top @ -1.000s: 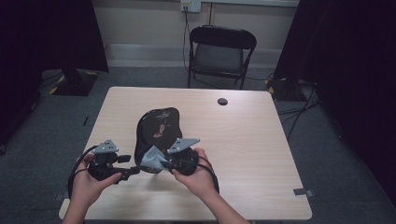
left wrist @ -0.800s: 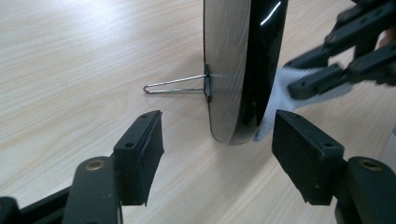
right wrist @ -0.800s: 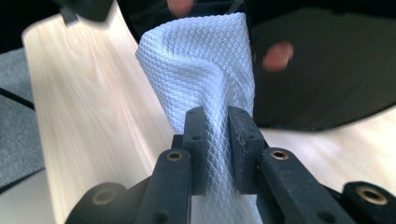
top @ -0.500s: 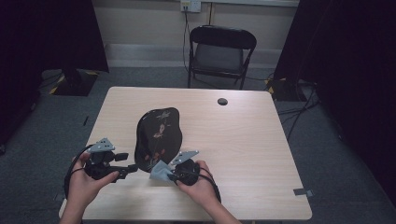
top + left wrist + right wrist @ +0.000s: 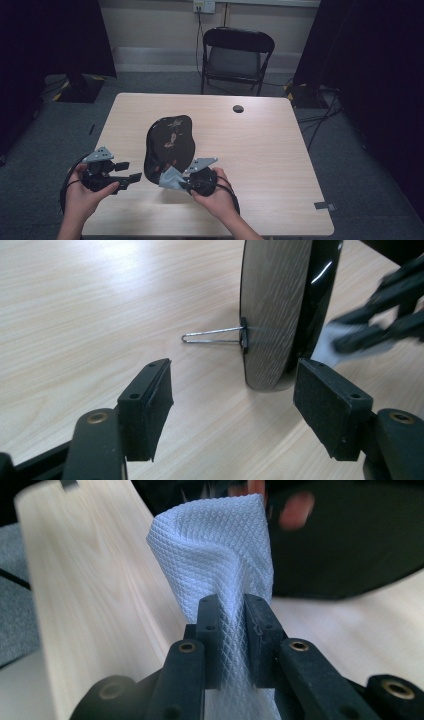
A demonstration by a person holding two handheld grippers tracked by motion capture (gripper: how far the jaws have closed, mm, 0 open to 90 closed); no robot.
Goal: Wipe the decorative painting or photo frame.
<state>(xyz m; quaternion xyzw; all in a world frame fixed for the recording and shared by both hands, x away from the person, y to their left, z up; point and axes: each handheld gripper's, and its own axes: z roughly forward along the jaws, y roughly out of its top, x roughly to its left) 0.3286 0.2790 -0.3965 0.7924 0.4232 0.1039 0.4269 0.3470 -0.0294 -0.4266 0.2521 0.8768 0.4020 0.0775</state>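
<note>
High view shows a glossy black tray [image 5: 169, 142] with a painted flower pattern standing tilted on the near middle of the wooden table [image 5: 260, 150], propped upright rather than lying flat. The right gripper [image 5: 176, 181] sits at the tray's lower front edge with a white cloth [image 5: 169, 177] bunched at its tip; in the right gripper view its jaws are clenched on that diamond-textured cloth [image 5: 220, 555], with the dark tray face [image 5: 350, 540] just beyond. The left gripper [image 5: 131, 177] hovers just left of the tray's lower edge, jaws spread wide and holding nothing; in the left gripper view the tray's edge [image 5: 280, 310] stands between and beyond its two pads, and a thin wire stand [image 5: 212, 335] juts from the tray's back. The step in hand looks like wiping the tray's face with the cloth. The next move likely calls for the left gripper to steady the rim while the cloth presses and sweeps across the lacquer, gently enough not to tip the tray off its stand.
</note>
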